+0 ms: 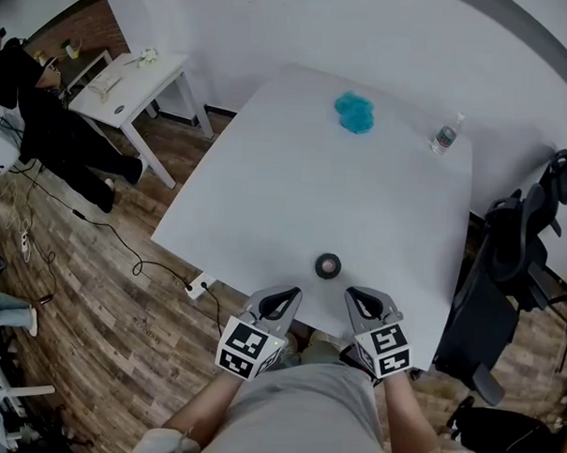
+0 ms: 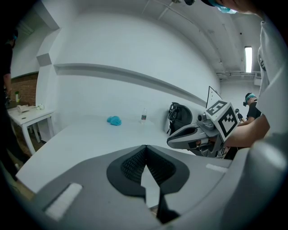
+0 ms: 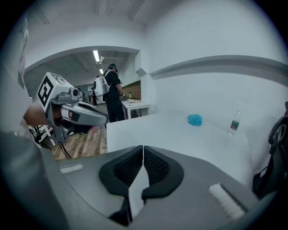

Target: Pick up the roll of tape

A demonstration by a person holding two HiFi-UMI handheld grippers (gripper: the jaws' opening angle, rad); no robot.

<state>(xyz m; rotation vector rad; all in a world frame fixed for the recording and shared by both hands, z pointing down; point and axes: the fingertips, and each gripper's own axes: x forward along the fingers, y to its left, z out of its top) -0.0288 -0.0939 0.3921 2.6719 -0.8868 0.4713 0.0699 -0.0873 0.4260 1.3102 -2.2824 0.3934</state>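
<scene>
White walls and a wooden floor surround a large white desk, seen from above in the head view. On that desk the roll of tape, dark and lying flat, sits close to the near edge, somewhat right of that edge's middle.

2 tools point across the desk from the near side. The left tool is near the roll on its left, and the right tool is near it on its right. The roll lies between their tips and just beyond them on the far side. It touches neither and looks slightly closer to the right tool.

The left gripper view shows the left tool's 2 jaws brought together, black ribbed pads meeting at the tips with nothing between them. The right gripper view shows the same for the right tool: jaws together and empty. Each of these views also catches the other tool alongside, held over the near edge.

On the far side of the desk lie a blue crumpled thing and, toward the far right corner, a clear bottle, both well apart from the roll. A black office chair stands at the desk's right side. At the far left is a smaller white desk, with a person in dark clothes beside it.
</scene>
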